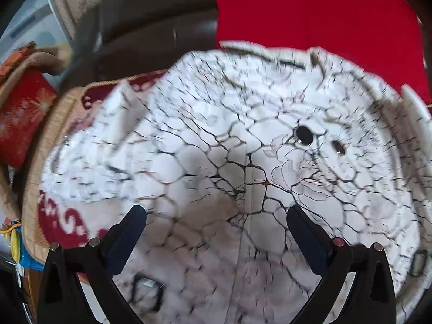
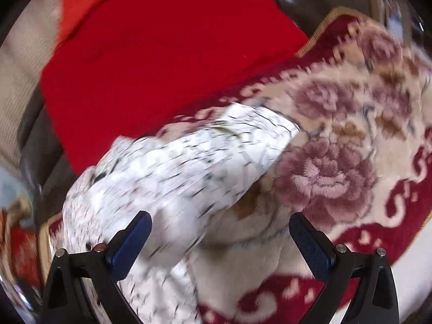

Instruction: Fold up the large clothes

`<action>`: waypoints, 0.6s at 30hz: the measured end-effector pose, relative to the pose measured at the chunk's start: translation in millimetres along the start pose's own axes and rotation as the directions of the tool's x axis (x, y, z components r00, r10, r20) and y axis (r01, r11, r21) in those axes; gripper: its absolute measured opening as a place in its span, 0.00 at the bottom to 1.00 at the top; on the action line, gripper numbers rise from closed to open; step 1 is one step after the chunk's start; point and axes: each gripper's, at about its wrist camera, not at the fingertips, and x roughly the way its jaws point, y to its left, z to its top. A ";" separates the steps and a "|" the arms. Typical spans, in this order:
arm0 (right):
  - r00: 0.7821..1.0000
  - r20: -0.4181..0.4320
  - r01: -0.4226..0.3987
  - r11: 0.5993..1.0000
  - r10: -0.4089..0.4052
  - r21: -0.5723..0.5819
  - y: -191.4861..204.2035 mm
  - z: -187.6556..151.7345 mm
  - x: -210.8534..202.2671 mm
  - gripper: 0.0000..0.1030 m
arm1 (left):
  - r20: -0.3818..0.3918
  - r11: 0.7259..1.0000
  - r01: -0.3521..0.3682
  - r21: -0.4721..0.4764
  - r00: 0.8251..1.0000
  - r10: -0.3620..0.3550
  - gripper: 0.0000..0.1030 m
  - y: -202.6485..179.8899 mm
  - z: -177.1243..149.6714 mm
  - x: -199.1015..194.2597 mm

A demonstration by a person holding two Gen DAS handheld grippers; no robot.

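Left wrist view shows the left gripper poised over the white garment, a crackle-patterned piece with dark snap buttons that lies spread on a floral cushion cover on the sofa; its jaws stand wide apart with nothing between them. In the right wrist view the right gripper is likewise spread and empty, aimed at what looks like a sleeve or folded edge of the same garment, which stretches diagonally across the floral cover toward a red cloth lying behind it. The main risk, as I judge it, is a poor pinch: the fabric looks thick and bunched, so a jaw closing here could catch several layers at once, or snag the plush cover beneath, and drag everything out of line. The red cloth touches the garment's far edge, so a careless lift might pull it along too. Both views are blurred, so exact edges are hard to place, and a grasp aimed at the middle of the panel rather than a hem would give a lopsided fold. Both tools tilt downward toward the fabric, the left one over the buttoned panel, the right one nearer the sleeve's side, just beside its lower edge.
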 end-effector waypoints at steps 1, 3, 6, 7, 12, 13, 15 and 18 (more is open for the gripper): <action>1.000 -0.010 -0.028 0.998 0.028 0.051 -9.0 6.2 10.3 1.00 | -0.015 1.000 -0.007 0.004 1.000 0.007 1.00 -1.4 -0.5 8.3; 0.997 -0.023 -0.072 0.988 0.076 0.139 -21.7 14.8 27.5 0.99 | -0.034 1.000 0.005 0.012 0.999 -0.004 1.00 -5.2 -4.5 20.5; 0.987 -0.031 -0.144 0.957 0.156 0.253 -33.2 24.9 52.3 0.93 | 0.005 1.000 0.018 0.011 1.000 -0.018 1.00 -5.9 -8.5 21.2; 0.984 -0.032 -0.161 0.947 0.177 0.279 -35.0 27.2 60.2 0.90 | 0.009 1.000 0.022 0.010 1.000 -0.022 1.00 -6.0 -9.4 22.0; 0.978 -0.001 -0.193 0.911 0.208 0.363 -36.5 34.9 83.0 0.61 | 0.016 0.988 0.120 -0.100 0.993 -0.119 1.00 8.3 -22.5 28.4; 0.980 0.000 -0.187 0.914 0.201 0.360 -34.2 36.4 84.0 0.36 | 0.015 0.986 0.133 -0.103 0.991 -0.133 1.00 10.0 -23.8 28.8; 0.982 0.025 -0.187 0.923 0.190 0.337 -27.6 38.8 80.4 0.26 | 0.010 0.986 0.135 -0.101 0.991 -0.134 1.00 9.6 -24.9 28.0; 0.978 0.092 -0.205 0.953 0.189 0.223 1.4 40.1 61.7 0.20 | 0.013 0.987 0.129 -0.095 0.992 -0.128 1.00 9.0 -24.1 27.7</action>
